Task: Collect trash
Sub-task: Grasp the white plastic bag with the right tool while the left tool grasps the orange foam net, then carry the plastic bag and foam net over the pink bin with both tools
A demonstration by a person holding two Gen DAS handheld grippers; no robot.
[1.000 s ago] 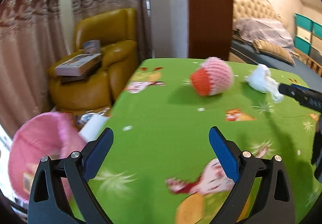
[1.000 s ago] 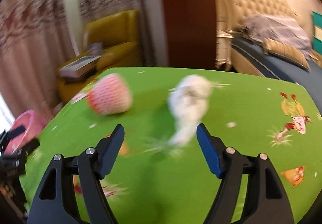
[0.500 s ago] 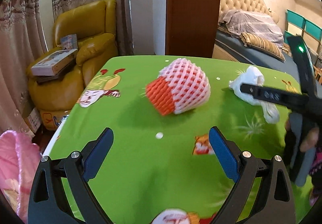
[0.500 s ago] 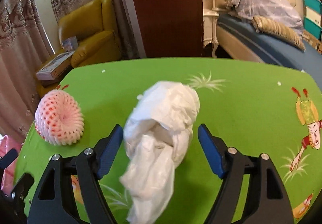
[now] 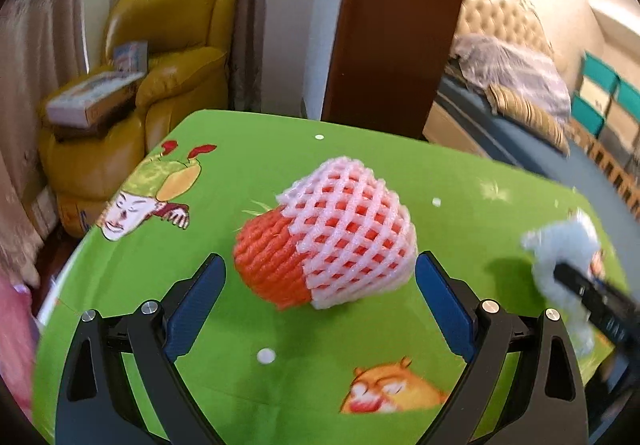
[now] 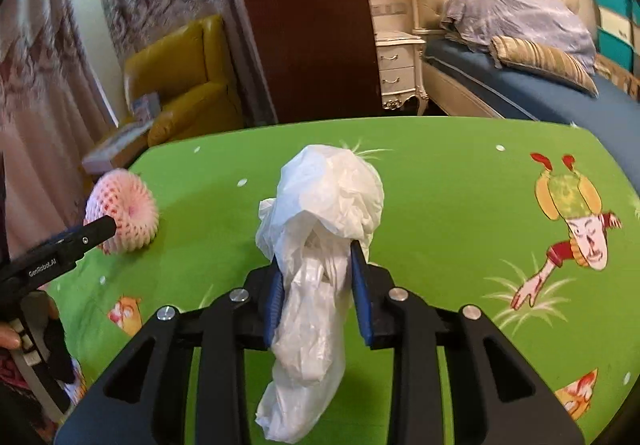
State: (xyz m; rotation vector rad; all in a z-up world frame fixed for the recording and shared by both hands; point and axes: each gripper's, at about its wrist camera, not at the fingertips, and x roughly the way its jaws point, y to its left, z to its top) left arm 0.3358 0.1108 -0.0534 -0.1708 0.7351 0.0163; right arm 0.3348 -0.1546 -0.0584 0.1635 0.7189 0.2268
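Fig.: pickup step. Your right gripper (image 6: 316, 281) is clamped on the white plastic bag (image 6: 320, 229) at table (image 6: 440, 173) centre. Left gripper (image 5: 320, 285) is wide open, holding nothing, w/ the foam fruit net (image 5: 332, 241) between its fingers. Next: close left jaws gently on it; foam should squash.

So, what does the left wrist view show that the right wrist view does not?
Only the left wrist view shows the left tongs open, one blue pad on each side of the foam fruit net, whose orange inner layer is visible here.

Only the right wrist view shows the right tongs shut on the white plastic bag, plus a white nightstand.

Both show the net, the bag, the green tablecloth, the yellow armchair and the bed.
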